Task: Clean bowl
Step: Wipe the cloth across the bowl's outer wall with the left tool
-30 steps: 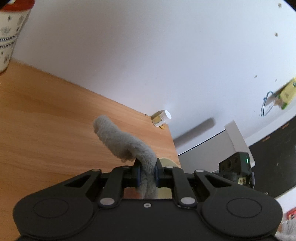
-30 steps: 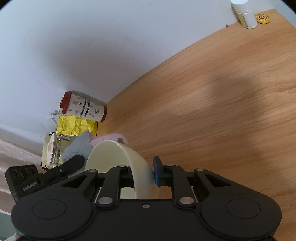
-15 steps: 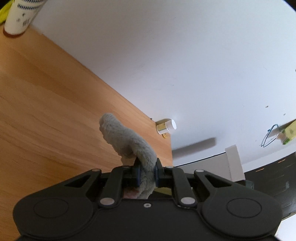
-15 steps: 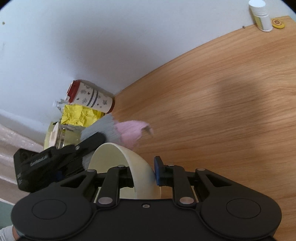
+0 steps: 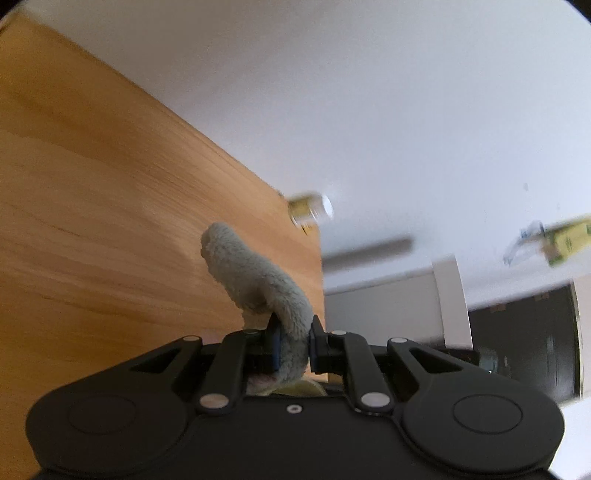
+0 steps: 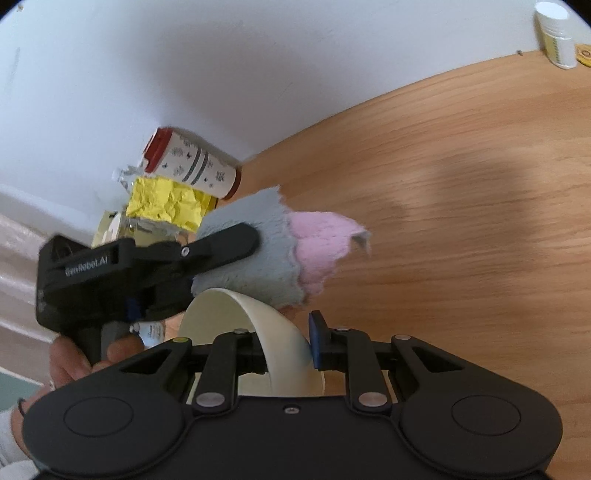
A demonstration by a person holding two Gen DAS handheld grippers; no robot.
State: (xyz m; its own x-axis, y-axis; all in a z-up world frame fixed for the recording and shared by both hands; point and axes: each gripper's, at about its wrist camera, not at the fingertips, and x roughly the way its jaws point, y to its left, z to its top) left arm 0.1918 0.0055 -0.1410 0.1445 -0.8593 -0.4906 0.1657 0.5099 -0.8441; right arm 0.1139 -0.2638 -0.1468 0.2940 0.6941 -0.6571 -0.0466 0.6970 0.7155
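Above the wooden desk a cream bowl is held tilted by its rim, with the right claw clamped on the wall of it. Just beyond the bowl's upper edge, the left claw is seen from the side, pinched shut on a fluffy cloth, grey on one face and pink at its far part. In the left wrist view the same cloth is gripped between the two blue pads and stands out forward in a curl.

The wiping step is judged to be in hand: cloth and bowl are brought close, the cloth hanging at or just over the rim, though whether it touches cannot be told. How much of the bowl has been wiped cannot be settled either, as little of the inside shows. For a wipe, the cloth would need to be pressed into the hollow and swept round while the rim is kept firmly held.

On the left claw's body "GenRobot.AI" can be read, somewhat blurred. A patterned tumbler with a red lid, a crumpled yellow wrapper and a white bottle carry no legible text.
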